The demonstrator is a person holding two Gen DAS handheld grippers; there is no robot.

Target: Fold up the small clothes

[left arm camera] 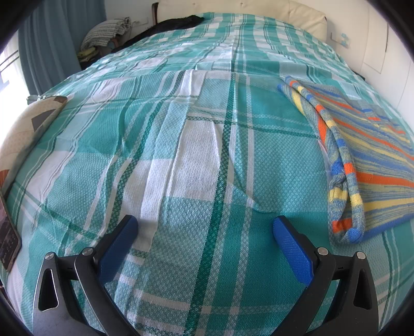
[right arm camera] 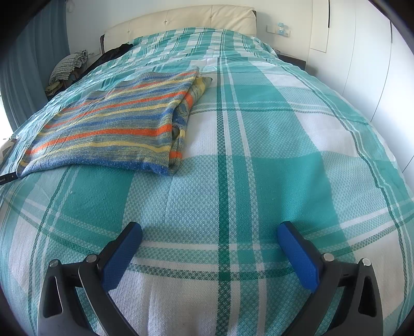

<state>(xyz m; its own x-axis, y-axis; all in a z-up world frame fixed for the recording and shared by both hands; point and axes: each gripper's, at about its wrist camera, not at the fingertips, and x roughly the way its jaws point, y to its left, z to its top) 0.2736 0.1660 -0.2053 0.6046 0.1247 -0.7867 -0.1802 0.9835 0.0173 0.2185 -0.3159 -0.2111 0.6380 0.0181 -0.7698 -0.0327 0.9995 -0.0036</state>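
At the far left of the left wrist view a blue curtain (left arm camera: 49,41) is seen hanging beside a bright window, and below it a pile of clothes topped by a checked cloth (left arm camera: 108,31) is stacked against the wall next to a dark garment (left arm camera: 178,22) lying along the edge of the bed. A teal and white plaid bedspread (left arm camera: 196,144) is spread over the whole bed, with a cream padded headboard (left arm camera: 258,11) at its far end. The left gripper (left arm camera: 205,224) is held low over the bedspread with its blue-padded jaws spread wide apart and nothing between them. To its right a striped knit garment (left arm camera: 372,144) in blue, orange and yellow is laid flat on the bedspread, folded, with a rolled edge along its near side; it is well apart from the left gripper's fingers. In the right wrist view the same striped knit garment (right arm camera: 116,121) is found on the left half of the bed, ahead of and to the left of the right gripper (right arm camera: 209,230), which is likewise held over bare bedspread (right arm camera: 284,144) with its jaws wide open and empty. At the far right white wardrobe doors (right arm camera: 362,64) are seen beside the bed
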